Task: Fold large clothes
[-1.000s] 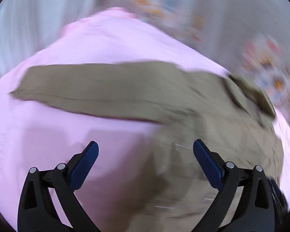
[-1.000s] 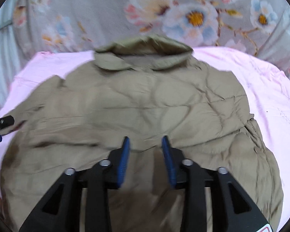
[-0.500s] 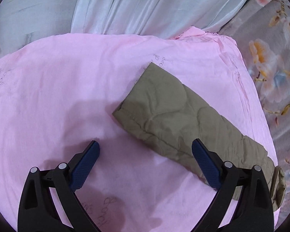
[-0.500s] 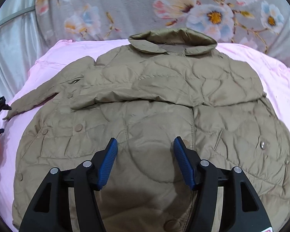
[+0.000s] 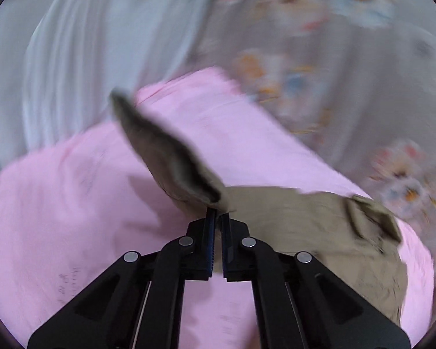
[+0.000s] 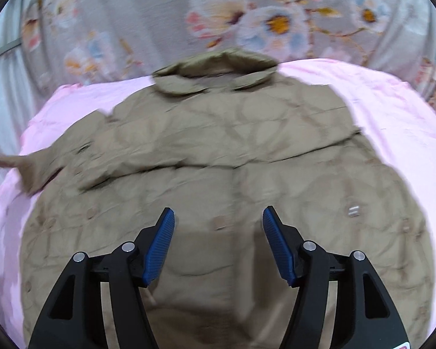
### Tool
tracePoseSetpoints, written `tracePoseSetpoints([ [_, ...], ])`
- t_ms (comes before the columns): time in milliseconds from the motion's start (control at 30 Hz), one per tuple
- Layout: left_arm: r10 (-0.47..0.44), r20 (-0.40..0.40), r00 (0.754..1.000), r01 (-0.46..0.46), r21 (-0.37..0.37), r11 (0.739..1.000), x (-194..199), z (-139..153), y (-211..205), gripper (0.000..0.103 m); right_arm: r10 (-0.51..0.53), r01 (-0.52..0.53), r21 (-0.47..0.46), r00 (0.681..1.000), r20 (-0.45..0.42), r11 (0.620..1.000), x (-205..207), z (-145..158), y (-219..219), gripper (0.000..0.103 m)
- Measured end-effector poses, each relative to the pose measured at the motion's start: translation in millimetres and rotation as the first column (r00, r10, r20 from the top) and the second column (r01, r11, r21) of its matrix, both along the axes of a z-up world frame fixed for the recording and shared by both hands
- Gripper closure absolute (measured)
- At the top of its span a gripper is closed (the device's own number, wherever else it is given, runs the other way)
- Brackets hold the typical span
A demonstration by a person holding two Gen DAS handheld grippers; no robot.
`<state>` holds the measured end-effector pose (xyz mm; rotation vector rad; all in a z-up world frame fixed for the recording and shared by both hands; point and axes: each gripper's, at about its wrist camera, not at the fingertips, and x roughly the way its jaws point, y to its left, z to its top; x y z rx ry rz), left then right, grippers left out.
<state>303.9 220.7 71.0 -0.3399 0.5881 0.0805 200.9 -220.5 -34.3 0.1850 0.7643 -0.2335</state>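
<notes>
A khaki quilted jacket (image 6: 223,157) lies front up on a pink sheet (image 6: 392,104), collar at the far end. One sleeve is folded across its chest. My right gripper (image 6: 218,238) is open and empty, hovering above the jacket's lower middle. My left gripper (image 5: 217,218) is shut on the jacket's other sleeve (image 5: 165,151) near its cuff and holds it lifted off the sheet (image 5: 72,218); the jacket body (image 5: 305,226) lies to its right. The left wrist view is motion-blurred.
A grey floral curtain (image 6: 247,14) hangs behind the far edge of the sheet. Pale grey drapes (image 5: 87,58) hang at the left side. Pink sheet shows on both sides of the jacket.
My left gripper has shut on the sleeve and raised it off the sheet. My right gripper has opened wider over the jacket.
</notes>
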Motion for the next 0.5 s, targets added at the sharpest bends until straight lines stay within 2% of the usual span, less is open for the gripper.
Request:
tracePoseSetpoints([
  [67,-0.134,0.071,0.988,0.13,0.056,0.99,-19,29,-64,0.101,-0.028,0.028,-0.014,1.0,0.008,1.0,-2,5,-12,0.041],
  [133,-0.27,0.111,0.956,0.262,0.087,0.961,-38,48,-129,0.101,-0.057,0.057,-0.008,0.998,0.016,0.998,-8,9,-28,0.041],
  [200,-0.383,0.114,0.917,0.375,0.09,0.923,-55,52,-186,0.1,-0.083,0.083,0.002,0.996,0.026,0.997,-16,11,-44,0.04],
  [300,-0.507,0.063,0.86,0.503,0.069,0.862,-72,33,-264,0.094,-0.127,0.127,0.022,0.991,0.031,0.992,-31,11,-69,0.038],
  [367,-0.553,0.01,0.833,0.553,0.017,0.833,-80,9,-297,0.063,-0.159,0.158,0.038,0.987,0.025,0.987,-44,8,-87,0.038],
  [400,-0.557,-0.01,0.831,0.557,-0.008,0.831,-84,-1,-306,0.037,-0.171,0.17,0.044,0.985,0.023,0.985,-48,7,-95,0.038],
  [433,-0.552,-0.016,0.834,0.551,-0.04,0.833,-88,-12,-310,0.029,-0.182,0.18,0.051,0.983,0.023,0.982,-54,7,-102,0.037],
  [500,-0.539,-0.019,0.842,0.536,-0.078,0.841,-93,-24,-305,0.025,-0.195,0.193,0.068,0.98,0.027,0.979,-65,6,-114,0.035],
])
